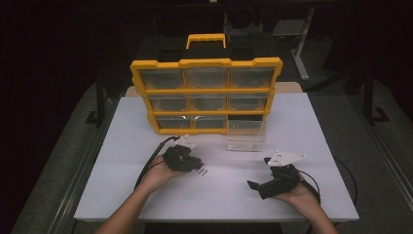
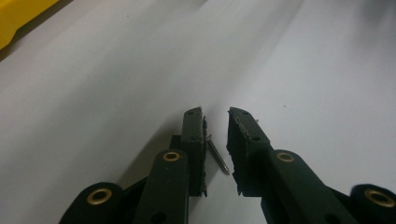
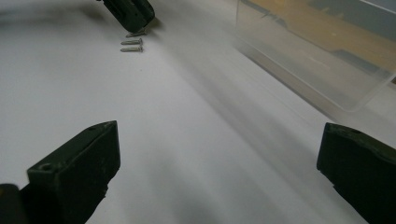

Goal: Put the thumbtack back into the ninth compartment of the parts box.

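Screws are the business here — three small ones lie on the white table (image 1: 146, 190) in front of the yellow organizer (image 1: 206, 92), just off the left gripper (image 1: 198, 165). In the left gripper view, one screw (image 2: 218, 157) lies slantwise in the narrow gap between the two black jaws, close against one pad; a sliver of daylight remains on the other side, so the jaws are nearly together but not yet pressing on it. The step in hand looks like picking up that screw. The next move, as I judge it, calls for closing the last bit squarely on the shank, then lifting without rolling it out — a thin, smooth thing like that could easily slip sideways.

The right gripper (image 1: 258, 186) rests to the right of the organizer's front, its jaws spread wide with nothing between them.

From the right gripper view come two things the left gripper view lacks: the other two screws (image 3: 131, 45) lying side by side just beyond the left gripper's tips, and the clear drawer (image 3: 322, 51) pulled out and standing on the table. The high view places that drawer below the organizer's empty bottom-right slot — likely where the screw belongs.
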Tool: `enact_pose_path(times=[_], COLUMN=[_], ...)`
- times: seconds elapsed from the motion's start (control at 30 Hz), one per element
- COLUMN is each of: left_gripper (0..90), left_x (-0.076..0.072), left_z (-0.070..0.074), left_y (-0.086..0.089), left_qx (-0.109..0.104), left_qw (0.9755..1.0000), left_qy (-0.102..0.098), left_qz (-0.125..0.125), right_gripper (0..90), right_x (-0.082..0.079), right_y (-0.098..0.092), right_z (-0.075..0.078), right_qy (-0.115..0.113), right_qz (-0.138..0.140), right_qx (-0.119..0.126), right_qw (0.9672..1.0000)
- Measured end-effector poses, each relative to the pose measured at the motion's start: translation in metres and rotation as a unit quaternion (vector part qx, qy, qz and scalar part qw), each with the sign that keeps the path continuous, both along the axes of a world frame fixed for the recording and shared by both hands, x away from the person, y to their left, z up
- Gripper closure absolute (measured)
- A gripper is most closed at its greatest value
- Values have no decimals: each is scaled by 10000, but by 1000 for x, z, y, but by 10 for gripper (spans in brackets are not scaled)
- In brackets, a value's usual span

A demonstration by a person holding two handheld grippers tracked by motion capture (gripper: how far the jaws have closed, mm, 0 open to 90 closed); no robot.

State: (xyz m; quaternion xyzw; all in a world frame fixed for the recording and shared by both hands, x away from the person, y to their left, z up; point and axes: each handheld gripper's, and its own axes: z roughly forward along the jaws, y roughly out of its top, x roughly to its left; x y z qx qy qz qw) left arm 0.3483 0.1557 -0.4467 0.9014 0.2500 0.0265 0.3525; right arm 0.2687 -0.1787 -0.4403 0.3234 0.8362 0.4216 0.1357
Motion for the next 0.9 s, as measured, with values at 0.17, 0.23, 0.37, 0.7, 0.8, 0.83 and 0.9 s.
enact_pose_path(times=[0.17, 0.23, 0.37, 0.7, 0.8, 0.83, 0.9], left_gripper=[786, 806, 822, 871, 871, 872, 872], left_x=[0, 1, 0, 1, 2, 2, 2], left_z=[-1, -2, -3, -3, -3, -3, -3], left_y=[0, 0, -2, -1, 0, 0, 0], left_qx=[71, 131, 103, 125, 163, 163, 105], left_qw=[10000, 9999, 9999, 9999, 9998, 9998, 9999], left_qy=[9, 15, 17, -12, -33, -33, -4], left_qz=[-9, -45, 9, -7, -74, -74, -57], right_gripper=[0, 0, 0, 0, 0, 0, 0], right_x=[0, 0, 0, 0, 0, 0, 0], right_y=[0, 0, 0, 0, 1, 1, 1], right_z=[0, 0, 0, 0, 0, -1, -1], right_qy=[-2, -3, 4, 3, 6, 3, 6], right_qz=[5, 7, 13, 19, 29, 29, 24], right_qx=[4, 7, 1, -12, -18, -24, -22], right_qw=[10000, 10000, 10000, 10000, 10000, 10000, 10000])
